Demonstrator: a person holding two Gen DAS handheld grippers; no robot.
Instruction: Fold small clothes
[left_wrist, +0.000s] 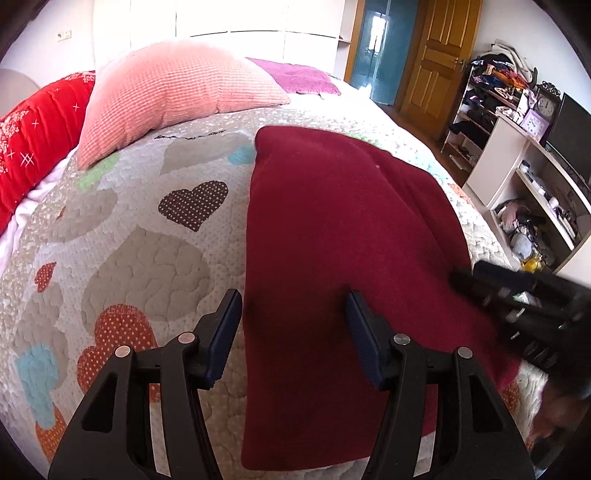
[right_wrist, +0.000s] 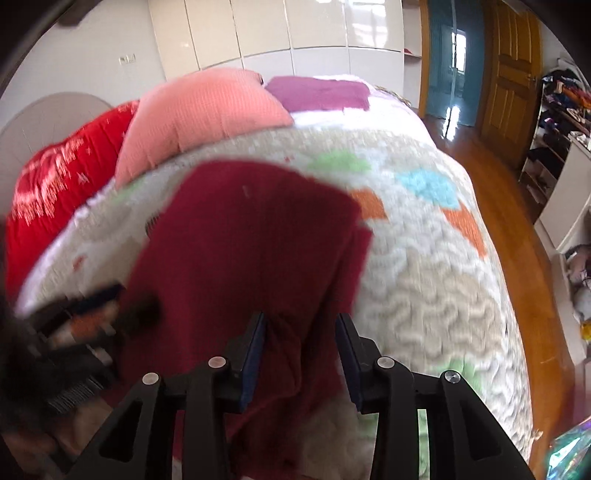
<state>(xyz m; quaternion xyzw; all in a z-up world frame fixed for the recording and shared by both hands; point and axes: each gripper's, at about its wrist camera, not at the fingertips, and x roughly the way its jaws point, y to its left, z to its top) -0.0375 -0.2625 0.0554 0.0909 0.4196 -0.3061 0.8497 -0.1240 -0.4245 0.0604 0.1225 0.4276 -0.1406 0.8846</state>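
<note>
Item: maroon garment (left_wrist: 343, 258). Our left gripper (left_wrist: 293, 317) gapes empty above it; right gripper (right_wrist: 301, 343) straddles a loose fold, unpinched; it may slip free.

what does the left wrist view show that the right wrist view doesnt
Only the left wrist view shows a brown dotted heart patch on the quilt, a clock on the white shelf unit and a dark screen, and the left gripper open over the garment's left edge.

Only the right wrist view shows the bare wooden floor beside the bed and the right gripper, jaws apart, with dark red cloth between them.

Both show the dark red garment spread on the heart quilt, the pink pillow, red bedding, purple cloth and wooden door.
</note>
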